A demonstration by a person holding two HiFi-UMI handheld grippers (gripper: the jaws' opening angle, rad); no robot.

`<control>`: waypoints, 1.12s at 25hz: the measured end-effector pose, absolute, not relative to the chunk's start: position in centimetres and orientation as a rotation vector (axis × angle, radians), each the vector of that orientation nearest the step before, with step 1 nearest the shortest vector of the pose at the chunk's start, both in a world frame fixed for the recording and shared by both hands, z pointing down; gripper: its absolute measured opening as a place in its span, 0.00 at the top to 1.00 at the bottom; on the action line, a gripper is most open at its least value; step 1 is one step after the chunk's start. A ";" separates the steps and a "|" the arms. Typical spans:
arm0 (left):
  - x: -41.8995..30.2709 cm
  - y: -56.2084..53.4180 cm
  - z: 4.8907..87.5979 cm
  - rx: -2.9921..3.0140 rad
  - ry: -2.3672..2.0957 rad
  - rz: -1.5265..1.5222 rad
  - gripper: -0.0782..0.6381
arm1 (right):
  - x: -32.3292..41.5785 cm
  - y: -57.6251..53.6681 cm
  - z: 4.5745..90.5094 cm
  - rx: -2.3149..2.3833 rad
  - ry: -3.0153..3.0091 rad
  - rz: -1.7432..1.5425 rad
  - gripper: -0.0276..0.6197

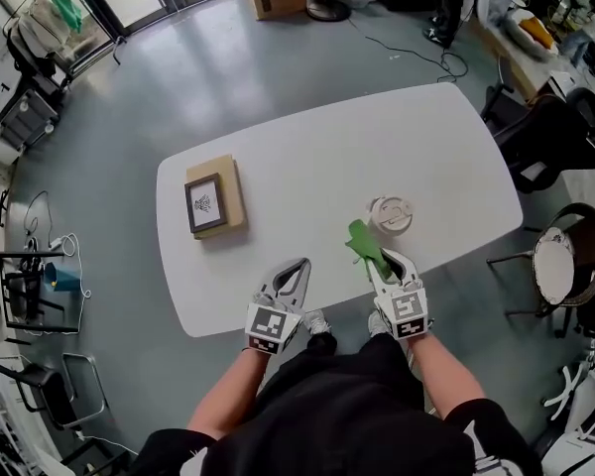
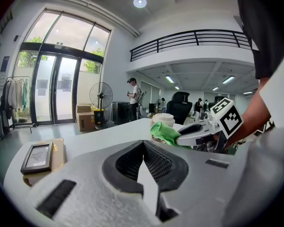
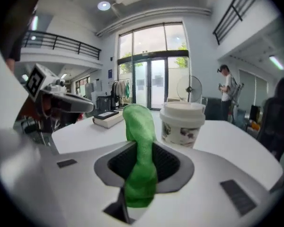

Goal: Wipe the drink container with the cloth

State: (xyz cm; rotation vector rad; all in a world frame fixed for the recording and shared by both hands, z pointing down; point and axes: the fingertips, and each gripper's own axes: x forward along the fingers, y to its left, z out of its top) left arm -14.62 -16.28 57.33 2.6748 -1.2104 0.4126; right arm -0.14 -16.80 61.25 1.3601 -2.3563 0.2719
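Lidded white cup (image 3: 182, 122) stands upright beside bunched green cloth (image 3: 140, 136).

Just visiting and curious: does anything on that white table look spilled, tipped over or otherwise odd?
Nothing stands out. The lidded cup stands upright on the table, with no spill visible around it. The green cloth is simply clamped in the right gripper, near the cup.

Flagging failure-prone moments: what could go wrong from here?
Nothing steadies the cup: the left gripper is shut, empty and off to the side, so a wipe may slide or tip it.
The cloth sticks out loosely from the right gripper; its hard jaws could strike the cup.
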 end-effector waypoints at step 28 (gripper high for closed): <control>-7.3 -10.5 56.9 2.466 -1.506 0.430 0.87 | 4.5 -17.4 60.9 0.662 -2.114 -0.829 0.78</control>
